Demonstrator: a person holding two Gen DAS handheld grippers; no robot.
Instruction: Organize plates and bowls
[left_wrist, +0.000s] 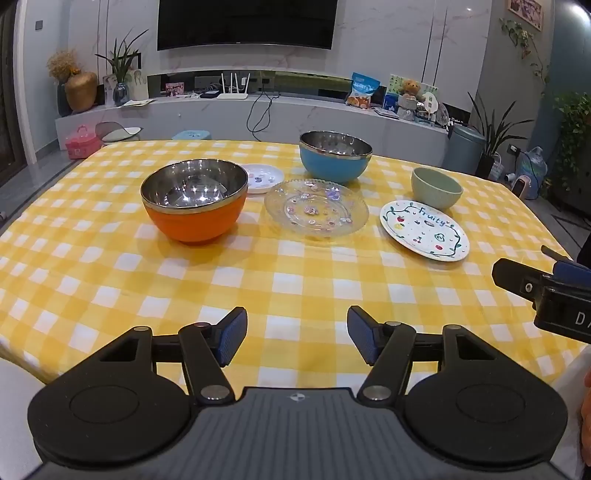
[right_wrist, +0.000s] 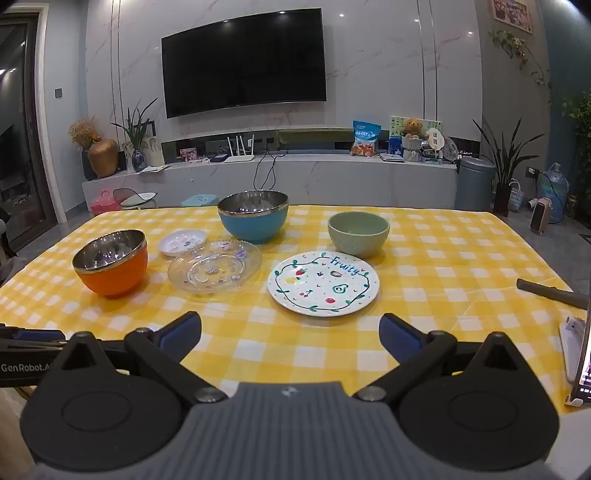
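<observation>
On the yellow checked table (left_wrist: 295, 280) stand an orange steel-lined bowl (left_wrist: 194, 205), a blue steel-lined bowl (left_wrist: 334, 157), a small green bowl (left_wrist: 436, 186), a clear glass plate (left_wrist: 316, 206), a small white saucer (left_wrist: 260, 177) and a white "Fruity" plate (left_wrist: 424, 229). My left gripper (left_wrist: 297, 336) is open and empty over the near table edge. My right gripper (right_wrist: 290, 336) is open and empty, just in front of the "Fruity" plate (right_wrist: 323, 283). The right wrist view also shows the orange bowl (right_wrist: 110, 262), blue bowl (right_wrist: 253, 218), green bowl (right_wrist: 358, 234), glass plate (right_wrist: 215, 269) and saucer (right_wrist: 183, 242).
A phone on a white stand (right_wrist: 580, 362) and a dark stick (right_wrist: 552, 292) lie at the table's right edge. The right gripper's body shows at the right in the left wrist view (left_wrist: 546, 291). A TV wall and a cluttered shelf stand behind the table.
</observation>
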